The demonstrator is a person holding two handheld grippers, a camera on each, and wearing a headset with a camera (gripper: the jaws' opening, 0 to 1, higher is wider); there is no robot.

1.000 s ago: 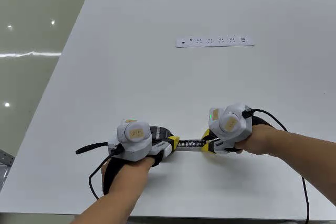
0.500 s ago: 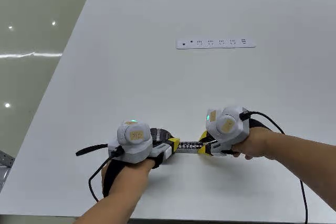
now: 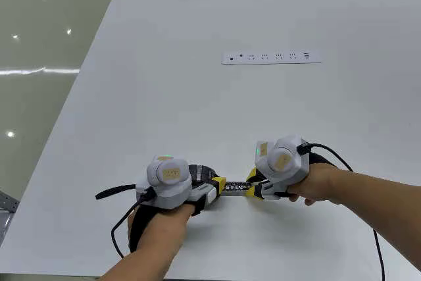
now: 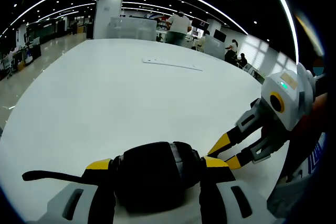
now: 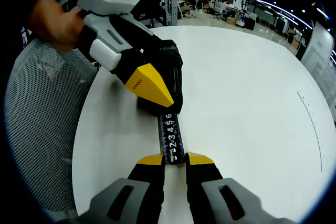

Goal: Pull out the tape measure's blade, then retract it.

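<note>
Sitting on the white surface (image 3: 197,97) near its front edge, the black tape measure (image 5: 176,74) is clamped between the yellow-tipped jaws of my left gripper (image 4: 157,164). A short length of its blade (image 5: 170,135) lies drawn out just above the surface, with the numbers one to six showing. My right gripper (image 5: 176,160) pinches the blade's free end, jaws narrow. The two grippers face each other, close together. Well beyond them, a white power strip (image 3: 272,57) lies on the surface.
</note>
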